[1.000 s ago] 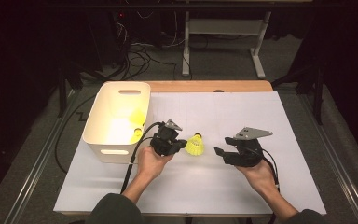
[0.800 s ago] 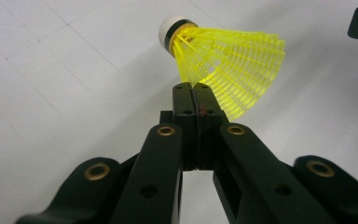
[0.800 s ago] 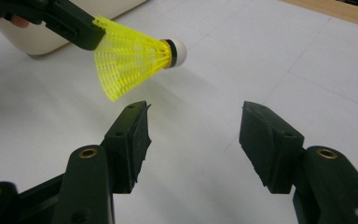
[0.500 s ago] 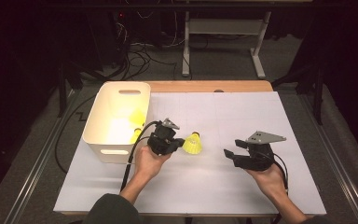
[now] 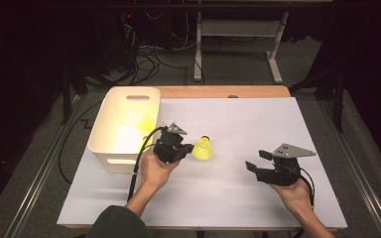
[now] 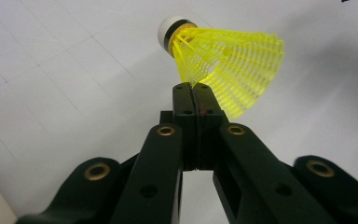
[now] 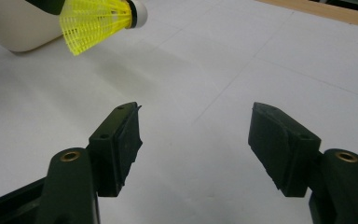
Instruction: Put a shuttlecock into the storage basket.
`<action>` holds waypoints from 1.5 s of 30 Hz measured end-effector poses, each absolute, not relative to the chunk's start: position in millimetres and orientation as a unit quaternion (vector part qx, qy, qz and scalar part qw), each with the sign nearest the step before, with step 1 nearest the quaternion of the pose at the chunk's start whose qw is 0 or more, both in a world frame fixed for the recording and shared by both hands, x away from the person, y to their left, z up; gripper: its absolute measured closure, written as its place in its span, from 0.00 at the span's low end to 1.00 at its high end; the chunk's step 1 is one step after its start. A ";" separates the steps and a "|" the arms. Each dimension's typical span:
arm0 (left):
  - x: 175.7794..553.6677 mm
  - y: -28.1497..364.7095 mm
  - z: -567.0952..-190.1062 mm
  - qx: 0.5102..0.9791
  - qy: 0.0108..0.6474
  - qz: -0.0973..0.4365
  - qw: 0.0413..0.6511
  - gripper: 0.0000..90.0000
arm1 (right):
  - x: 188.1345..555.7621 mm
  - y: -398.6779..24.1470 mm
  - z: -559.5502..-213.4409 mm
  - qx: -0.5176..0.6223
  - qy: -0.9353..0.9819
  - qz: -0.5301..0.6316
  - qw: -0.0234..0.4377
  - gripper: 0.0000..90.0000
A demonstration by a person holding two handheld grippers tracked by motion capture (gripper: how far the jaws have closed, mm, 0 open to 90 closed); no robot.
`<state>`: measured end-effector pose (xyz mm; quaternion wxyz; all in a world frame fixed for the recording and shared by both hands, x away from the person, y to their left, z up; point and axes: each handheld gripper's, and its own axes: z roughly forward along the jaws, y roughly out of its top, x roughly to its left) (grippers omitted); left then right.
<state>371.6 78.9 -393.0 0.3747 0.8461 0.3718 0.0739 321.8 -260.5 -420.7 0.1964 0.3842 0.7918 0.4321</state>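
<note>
The yellow shuttlecock (image 5: pixel 202 148) hangs above the tabletop (image 5: pixel 238 124), just beside the white bin (image 5: pixel 124 130), because your left gripper (image 6: pixel 196 95) has its fingers clamped on the edge of its skirt, cork pointing away. Your right gripper (image 7: pixel 196 140), well apart, has just been opening; its fingers stand wide with nothing between them, probably having let go.

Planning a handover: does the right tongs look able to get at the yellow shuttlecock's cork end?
Probably yes: the right tongs stand open, bare table between, and the shuttlecock, pinched by the left tongs, has its cork free.
</note>
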 end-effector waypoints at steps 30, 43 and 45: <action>369.3 84.4 -371.5 0.848 0.374 0.085 0.366 1.00 | 301.0 -294.2 -438.1 0.404 0.768 0.456 0.200 0.35; 370.0 88.7 -364.5 0.845 0.376 0.087 0.370 1.00 | 296.0 -302.9 -442.4 0.407 0.761 0.460 0.209 0.34; 370.3 89.4 -363.8 0.845 0.376 0.090 0.370 1.00 | 295.1 -304.5 -443.3 0.408 0.760 0.461 0.210 0.34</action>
